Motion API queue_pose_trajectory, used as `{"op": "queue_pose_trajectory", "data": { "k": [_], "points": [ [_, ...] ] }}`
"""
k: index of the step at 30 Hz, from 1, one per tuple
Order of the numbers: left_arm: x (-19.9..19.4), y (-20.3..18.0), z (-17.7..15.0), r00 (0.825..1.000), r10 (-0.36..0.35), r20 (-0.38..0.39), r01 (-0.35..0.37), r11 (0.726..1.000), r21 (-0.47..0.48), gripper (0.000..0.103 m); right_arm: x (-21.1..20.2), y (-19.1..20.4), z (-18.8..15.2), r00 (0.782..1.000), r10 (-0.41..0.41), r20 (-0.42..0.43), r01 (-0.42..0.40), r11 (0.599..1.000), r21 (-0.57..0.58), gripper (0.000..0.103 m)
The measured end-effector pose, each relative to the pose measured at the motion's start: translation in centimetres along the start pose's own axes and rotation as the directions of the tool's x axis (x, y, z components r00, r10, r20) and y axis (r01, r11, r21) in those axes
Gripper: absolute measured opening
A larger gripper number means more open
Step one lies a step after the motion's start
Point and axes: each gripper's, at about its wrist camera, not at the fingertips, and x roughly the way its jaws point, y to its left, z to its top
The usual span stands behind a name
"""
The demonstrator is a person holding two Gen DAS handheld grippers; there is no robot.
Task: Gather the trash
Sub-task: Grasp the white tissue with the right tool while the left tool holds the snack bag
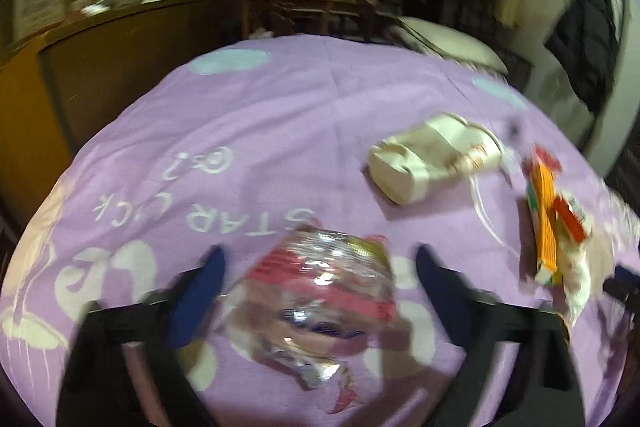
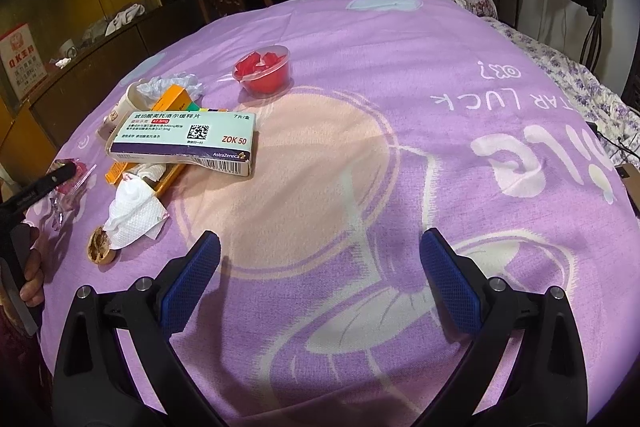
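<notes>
In the right wrist view a white medicine carton (image 2: 182, 143) at left centre reads "ZOK 50" and "AstraZeneca", with Chinese print and a QR code. It lies atop an orange box (image 2: 170, 99). A crumpled white tissue (image 2: 134, 217) and a walnut shell half (image 2: 102, 247) sit just below it, and a clear cup of red scraps (image 2: 266, 71) stands apart at upper centre. The purple blanket (image 2: 460, 75) carries upside-down white lettering, "STAR LUCK" and "OK?". A red-and-white sign at the far left edge is too small to read.

The right gripper (image 2: 320, 255) stands wide apart over bare blanket at lower centre, holding nothing, with open cloth ahead and to the right.

In the blurred left wrist view, the left gripper (image 1: 320, 267) is spread wide on either side of a crinkled clear plastic wrapper (image 1: 324, 287) with pink print, at lower centre; whether the pads touch it I cannot tell. A crushed white paper cup (image 1: 432, 159) lies upper right, with the orange box and tissue at the right edge.
</notes>
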Motion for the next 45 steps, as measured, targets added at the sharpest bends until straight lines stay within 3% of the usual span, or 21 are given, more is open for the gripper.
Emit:
{"op": "queue_pose_trajectory", "data": {
  "k": [1, 3, 9, 12, 18, 24, 27, 28, 29, 30, 31, 35, 40, 45],
  "points": [
    [0.2, -0.3, 0.0, 1.000, -0.015, -0.009, 0.015, 1.000, 0.016, 0.046, 0.0, 0.0, 0.0, 1.000, -0.001, 0.000, 0.001, 1.000, -0.001, 0.096],
    [-0.3, -0.5, -0.2, 1.000, -0.021, 0.014, 0.021, 1.000, 0.021, 0.032, 0.0, 0.0, 0.0, 1.000, 0.000, 0.001, 0.000, 1.000, 0.000, 0.096],
    [-2.0, 0.8, -0.9, 0.995, -0.053, 0.084, 0.058, 0.997, -0.055, 0.032, -0.8, 0.7, -0.2, 0.999, -0.003, 0.034, 0.004, 1.000, -0.010, 0.096],
    [-2.2, 1.0, -0.8, 0.995, -0.053, 0.089, 0.059, 0.996, -0.069, 0.032, -1.1, 2.1, -0.5, 0.996, 0.078, 0.044, -0.078, 0.997, -0.005, 0.096],
    [-2.3, 1.0, -0.8, 0.994, -0.047, 0.094, 0.053, 0.997, -0.058, 0.032, -0.4, 6.0, -0.2, 0.986, 0.165, 0.027, -0.164, 0.985, -0.045, 0.093],
    [-2.4, 1.0, -0.8, 0.994, -0.063, 0.093, 0.069, 0.996, -0.061, 0.032, 0.9, 8.3, 0.4, 0.977, 0.214, -0.010, -0.214, 0.976, -0.039, 0.077],
    [-2.3, 0.9, -0.8, 0.993, -0.070, 0.092, 0.075, 0.996, -0.057, 0.032, 1.6, 9.2, 0.5, 0.981, 0.196, -0.016, -0.196, 0.979, -0.046, 0.067],
    [-2.3, 0.9, -0.8, 0.993, -0.072, 0.091, 0.078, 0.995, -0.054, 0.032, 1.8, 9.5, 0.5, 0.982, 0.189, -0.019, -0.190, 0.980, -0.054, 0.058],
    [-2.3, 0.8, -0.8, 0.993, -0.076, 0.089, 0.081, 0.995, -0.052, 0.032, 1.9, 9.7, 0.5, 0.982, 0.189, -0.023, -0.190, 0.980, -0.061, 0.040],
    [-2.2, 0.8, -0.8, 0.993, -0.079, 0.088, 0.084, 0.995, -0.051, 0.032, 1.9, 9.7, 0.4, 0.979, 0.204, -0.027, -0.205, 0.977, -0.061, 0.029],
    [-2.3, 0.9, -0.8, 0.993, -0.081, 0.088, 0.086, 0.995, -0.050, 0.032, 1.6, 9.5, 0.3, 0.977, 0.213, -0.019, -0.214, 0.975, -0.051, 0.026],
    [-2.5, 1.1, -0.9, 0.992, -0.092, 0.083, 0.097, 0.994, -0.057, 0.032, -0.3, 8.6, -0.3, 0.970, 0.240, 0.030, -0.239, 0.971, -0.021, 0.024],
    [-4.2, 0.9, -1.7, 0.988, -0.138, 0.069, 0.142, 0.988, -0.062, 0.032, -2.7, 8.6, -0.6, 0.962, 0.271, 0.027, -0.268, 0.961, -0.073, 0.025],
    [-6.5, -0.2, -1.9, 0.988, -0.134, 0.075, 0.137, 0.990, -0.032, 0.032, -3.3, 7.5, -0.7, 0.970, 0.241, 0.014, -0.240, 0.969, -0.049, 0.026]
  ]
}}
